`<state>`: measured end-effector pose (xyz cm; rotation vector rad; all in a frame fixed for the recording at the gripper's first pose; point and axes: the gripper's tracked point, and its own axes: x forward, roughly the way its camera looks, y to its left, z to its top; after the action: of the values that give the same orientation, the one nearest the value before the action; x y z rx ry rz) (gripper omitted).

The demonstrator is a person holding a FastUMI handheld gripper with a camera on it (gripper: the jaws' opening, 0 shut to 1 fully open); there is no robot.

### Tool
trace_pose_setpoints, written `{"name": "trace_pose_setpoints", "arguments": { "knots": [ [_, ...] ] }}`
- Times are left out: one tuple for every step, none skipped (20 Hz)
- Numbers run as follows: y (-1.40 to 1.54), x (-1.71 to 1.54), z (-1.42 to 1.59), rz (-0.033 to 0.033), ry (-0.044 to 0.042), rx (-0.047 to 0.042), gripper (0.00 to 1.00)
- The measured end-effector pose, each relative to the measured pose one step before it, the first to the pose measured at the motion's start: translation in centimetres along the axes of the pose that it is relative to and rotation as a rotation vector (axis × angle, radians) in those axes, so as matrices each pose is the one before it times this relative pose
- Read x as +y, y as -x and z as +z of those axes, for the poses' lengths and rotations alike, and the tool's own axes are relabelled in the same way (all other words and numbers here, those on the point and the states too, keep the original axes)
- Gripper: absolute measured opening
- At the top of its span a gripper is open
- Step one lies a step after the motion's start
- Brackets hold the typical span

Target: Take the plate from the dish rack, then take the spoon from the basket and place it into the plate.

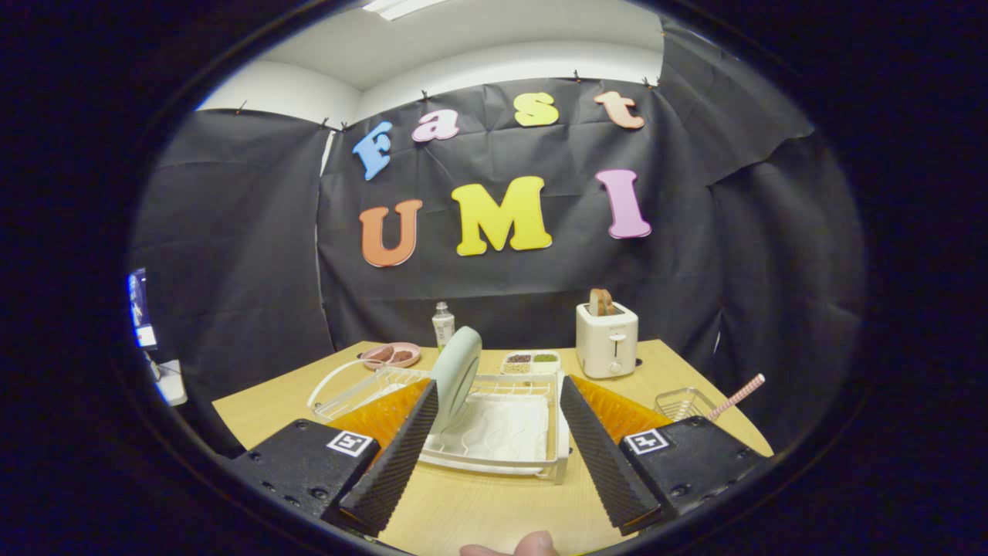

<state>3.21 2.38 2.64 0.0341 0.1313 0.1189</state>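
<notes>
Spread wide and holding nothing, the gripper [498, 390] hangs low over the wooden table [478, 506]. Just ahead, between its fingers, sits the white dish rack [494, 432]. A pale green plate [455, 374] stands on edge in it, close to the left finger's tip. Beyond the right finger a small wire basket [683, 403] holds a pink-handled spoon [737, 396]. Farther back stand a white toaster [607, 338], a seasoning tray [531, 362], a bottle [442, 324] and a pink dish [391, 355].
</notes>
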Motion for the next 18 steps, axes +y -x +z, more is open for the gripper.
{"name": "trace_pose_setpoints", "arguments": {
  "knots": [
    [-0.449, 0.096, 0.868, 0.00755, -0.00575, 0.00985, 1.0],
    [-0.493, 0.363, 1.085, 0.01376, -0.0074, 0.01323, 1.0],
    [-0.512, 0.501, 1.193, 0.01936, -0.00713, 0.01615, 1.0],
    [-0.68, 0.311, 1.395, 0.01186, -0.01591, 0.02115, 1.0],
    [-0.617, -0.019, 1.228, -0.00074, -0.0072, 0.02205, 1.0],
    [-0.71, 0.202, 1.408, -0.00485, -0.00095, 0.02044, 1.0],
    [-0.765, 0.345, 1.144, 0.00067, 0.00253, 0.0194, 1.0],
    [-0.933, 0.487, 1.088, 0.00679, 0.01299, 0.02465, 1.0],
    [-0.937, 0.337, 0.694, 0.00148, 0.00818, 0.03149, 1.0],
    [-1.028, 0.371, 0.545, 0.00106, 0.00202, 0.0358, 1.0],
    [-1.078, 0.55, 0.167, 0.00517, 0.0042, 0.04483, 1.0],
    [-1.077, 0.696, 0.02, 0.01205, 0.0067, 0.04379, 1.0],
    [-1.003, 0.392, -0.369, 0.00292, 0.0128, 0.05174, 1.0],
    [-0.984, 0.405, -0.214, 0.00421, 0.00529, 0.04714, 1.0],
    [-0.98, 0.263, -0.192, 0.00249, 0.00091, 0.03885, 1.0],
    [-0.889, 0.037, -0.358, -0.00021, -0.0058, 0.03871, 1.0],
    [-1.088, 0.058, -0.186, -0.00577, -0.01274, 0.03579, 1.0],
    [-0.733, -0.048, -0.105, -0.00208, -0.01119, 0.02256, 1.0]
  ]
}}
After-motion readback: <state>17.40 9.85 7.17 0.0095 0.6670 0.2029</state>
